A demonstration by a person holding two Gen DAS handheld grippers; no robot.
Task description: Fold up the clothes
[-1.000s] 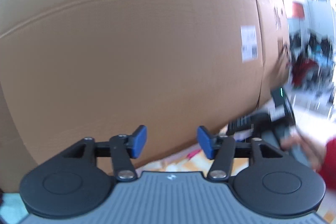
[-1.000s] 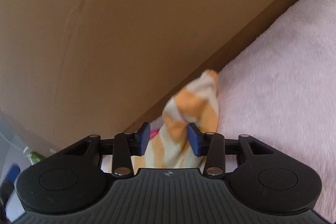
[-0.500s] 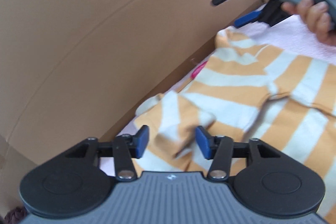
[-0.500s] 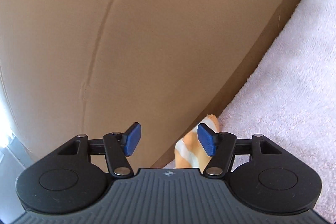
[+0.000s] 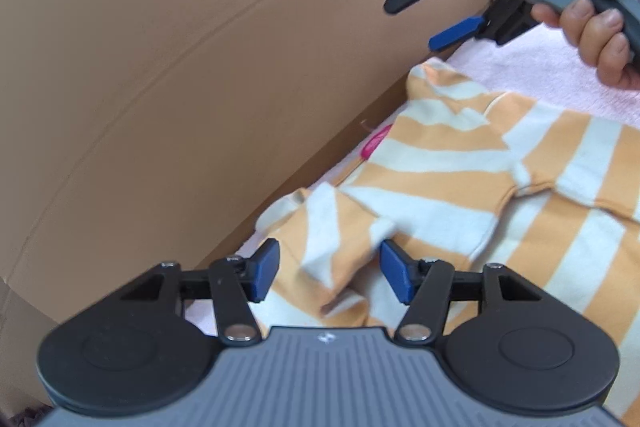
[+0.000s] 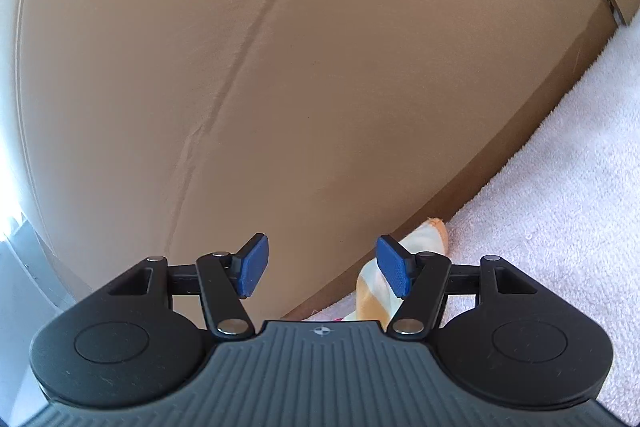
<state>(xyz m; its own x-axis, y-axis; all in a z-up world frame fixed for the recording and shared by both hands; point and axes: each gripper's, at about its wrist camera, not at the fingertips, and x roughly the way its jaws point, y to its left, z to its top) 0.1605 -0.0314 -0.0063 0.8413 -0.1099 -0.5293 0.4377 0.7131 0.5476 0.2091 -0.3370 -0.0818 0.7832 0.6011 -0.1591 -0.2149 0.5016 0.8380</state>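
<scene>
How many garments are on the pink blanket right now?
1. A single orange-and-white striped shirt lies on the pink blanket along the cardboard box, one bunched sleeve between the left tool's open jaws. Anything beyond the frame edges stays unseen.

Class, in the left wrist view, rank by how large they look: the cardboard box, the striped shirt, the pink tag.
1. cardboard box
2. striped shirt
3. pink tag, by far the smallest

Black claw (image 5: pixel 328 277), blue pads (image 5: pixel 266 275), seemingly ribbed
</scene>
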